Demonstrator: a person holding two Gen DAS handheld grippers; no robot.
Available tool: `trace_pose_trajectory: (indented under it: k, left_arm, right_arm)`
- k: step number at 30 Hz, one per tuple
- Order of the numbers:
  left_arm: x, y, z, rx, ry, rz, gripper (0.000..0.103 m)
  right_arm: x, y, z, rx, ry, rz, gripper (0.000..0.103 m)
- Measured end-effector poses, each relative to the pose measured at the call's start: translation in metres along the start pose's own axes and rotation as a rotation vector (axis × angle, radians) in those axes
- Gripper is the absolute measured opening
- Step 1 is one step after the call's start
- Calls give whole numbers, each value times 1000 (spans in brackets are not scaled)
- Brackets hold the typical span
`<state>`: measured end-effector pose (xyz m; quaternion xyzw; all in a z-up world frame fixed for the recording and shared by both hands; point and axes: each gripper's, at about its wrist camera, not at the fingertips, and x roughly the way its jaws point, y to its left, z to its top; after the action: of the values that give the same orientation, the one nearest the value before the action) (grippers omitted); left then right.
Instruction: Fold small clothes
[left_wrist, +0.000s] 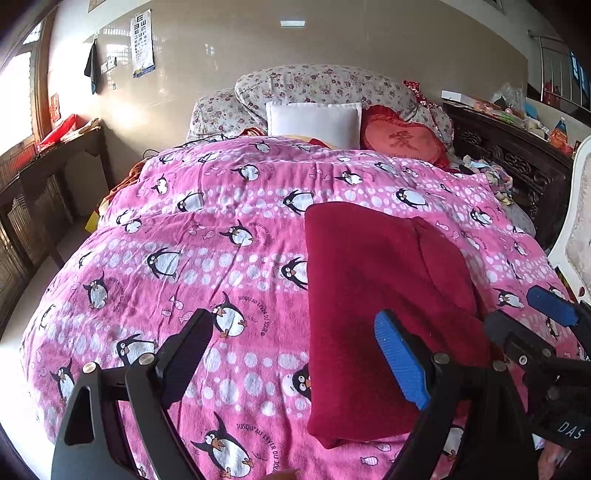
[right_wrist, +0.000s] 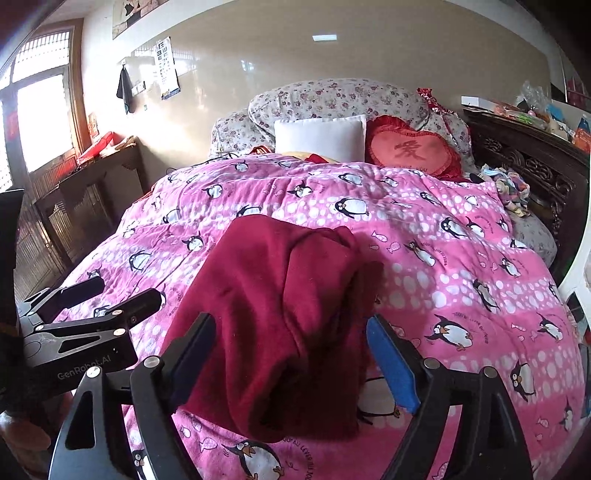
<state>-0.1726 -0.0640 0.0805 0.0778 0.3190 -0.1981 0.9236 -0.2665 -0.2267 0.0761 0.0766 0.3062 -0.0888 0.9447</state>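
A dark red fleece garment (left_wrist: 376, 295) lies folded into a long strip on the pink penguin bedcover (left_wrist: 177, 236). My left gripper (left_wrist: 291, 325) hovers open over the cover; its blue pad stands above the garment's left part and nothing is held. In the right wrist view the garment (right_wrist: 280, 314) lies between the fingers of my right gripper (right_wrist: 291, 325), which is open with its pads off the cloth. The right gripper (left_wrist: 524, 314) also shows at the garment's right edge in the left wrist view. The left gripper (right_wrist: 122, 290) shows left of the garment.
At the bed's head lie floral pillows (left_wrist: 317, 85), a white pillow (left_wrist: 314, 123) and a red heart cushion (left_wrist: 402, 138). A pile of small clothes (left_wrist: 495, 177) sits at the right by a dark carved cabinet (left_wrist: 517, 155). A dark side table (left_wrist: 48, 173) stands left.
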Motion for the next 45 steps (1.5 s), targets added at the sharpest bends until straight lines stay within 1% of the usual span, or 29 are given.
trace_pose_trajectory:
  k: [11, 24, 45]
  left_arm:
    - [4, 5, 0, -8, -4, 13, 89]
    - [5, 5, -1, -10, -7, 26, 89]
    - [8, 5, 1, -4, -6, 26, 89]
  right_arm:
    - [6, -1, 1, -9, 11, -14, 90]
    - [10, 1, -1, -7, 16, -10, 90]
    - [17, 3, 3, -16, 37, -3, 91]
